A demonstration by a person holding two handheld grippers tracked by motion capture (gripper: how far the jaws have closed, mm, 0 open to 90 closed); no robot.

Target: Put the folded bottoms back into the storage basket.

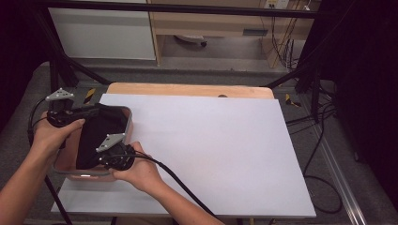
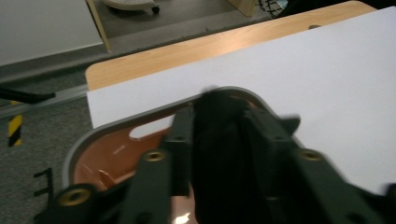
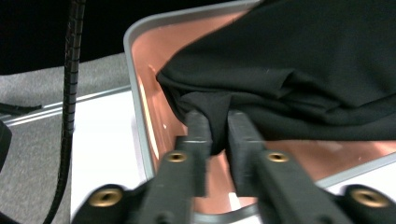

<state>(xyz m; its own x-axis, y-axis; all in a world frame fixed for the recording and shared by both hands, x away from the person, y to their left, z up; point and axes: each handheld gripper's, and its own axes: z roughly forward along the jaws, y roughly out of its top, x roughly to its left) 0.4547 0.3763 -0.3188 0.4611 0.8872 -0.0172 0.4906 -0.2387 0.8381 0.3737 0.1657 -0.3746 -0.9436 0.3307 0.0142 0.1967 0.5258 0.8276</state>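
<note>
High view, left to right. At the left edge of the frame the left gripper (image 1: 75,115), topped by its grey three-cornered plate, lies in the person's left hand (image 1: 54,136) over the upper left corner of a pink basin with a grey rim (image 1: 127,123). The basin stands at the left side of a white sheet (image 1: 211,150) that covers a wooden table (image 1: 187,89). A black cloth (image 1: 96,136) lies bunched inside the basin and covers most of its floor.

Just to the right, at the lower centre-left of the frame, the right gripper (image 1: 110,152) is held in the right hand (image 1: 138,171) at the basin's near right corner; its cable (image 1: 183,187) trails toward the bottom edge.

Left gripper view: the fingers (image 2: 180,135) stand partly apart with a thick fold of the cloth (image 2: 217,154) between them, in the centre of the frame; blur makes it impossible to tell whether the pads press on it. The basin rim (image 2: 93,135) curves round at the left.

Right gripper view: the fingers (image 3: 198,126) stand narrowly apart at lower centre, with a small tuck of cloth (image 3: 217,109) between their tips, touching both. The rest of the cloth fills the upper right, over the basin's coppery floor (image 3: 154,60).
</note>
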